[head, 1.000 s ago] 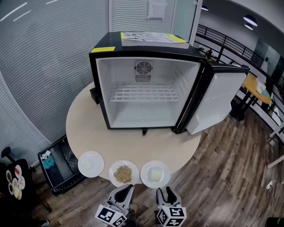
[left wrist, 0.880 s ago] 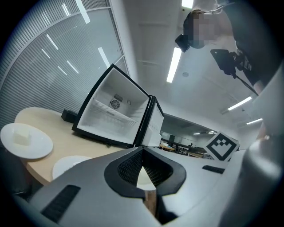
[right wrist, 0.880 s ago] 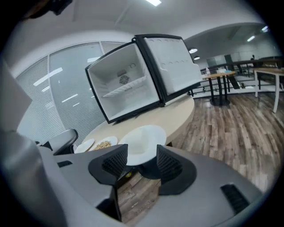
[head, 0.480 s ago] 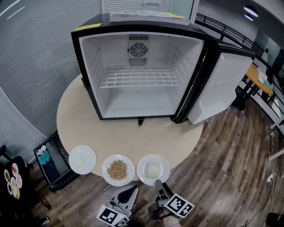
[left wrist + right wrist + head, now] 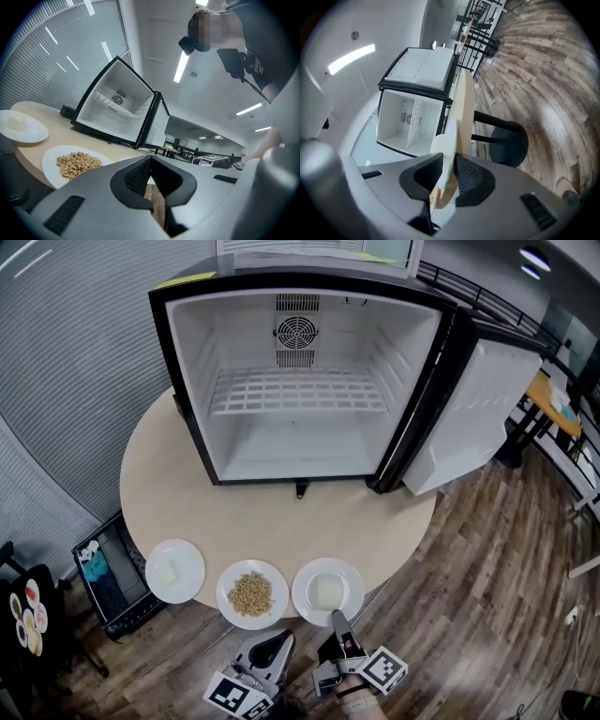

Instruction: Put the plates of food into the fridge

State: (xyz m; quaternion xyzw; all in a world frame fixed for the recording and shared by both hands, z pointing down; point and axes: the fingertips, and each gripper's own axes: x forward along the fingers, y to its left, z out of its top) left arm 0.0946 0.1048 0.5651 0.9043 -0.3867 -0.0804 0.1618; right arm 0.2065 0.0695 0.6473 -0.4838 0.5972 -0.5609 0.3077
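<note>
Jaws of right gripper [image 5: 337,619] have just been closing and are now clamped on the near rim of right plate [image 5: 303,591], which lies flat at the near edge of tabletop [image 5: 281,521]. The gripper is turned on its side, roughly level. Left gripper [image 5: 278,639] sits off that edge below grain plate [image 5: 228,591], jaws together, empty. Third plate [image 5: 192,560] is leftmost. Fridge [image 5: 300,442] is at the far edge, door open.

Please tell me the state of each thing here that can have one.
Fridge: door open, inside empty.
Left plate: on table, untouched.
Middle plate: on table, untouched.
Right plate: on table, rim gripped.
Left claw: shut, empty.
Right claw: just closed on right plate's rim.
</note>
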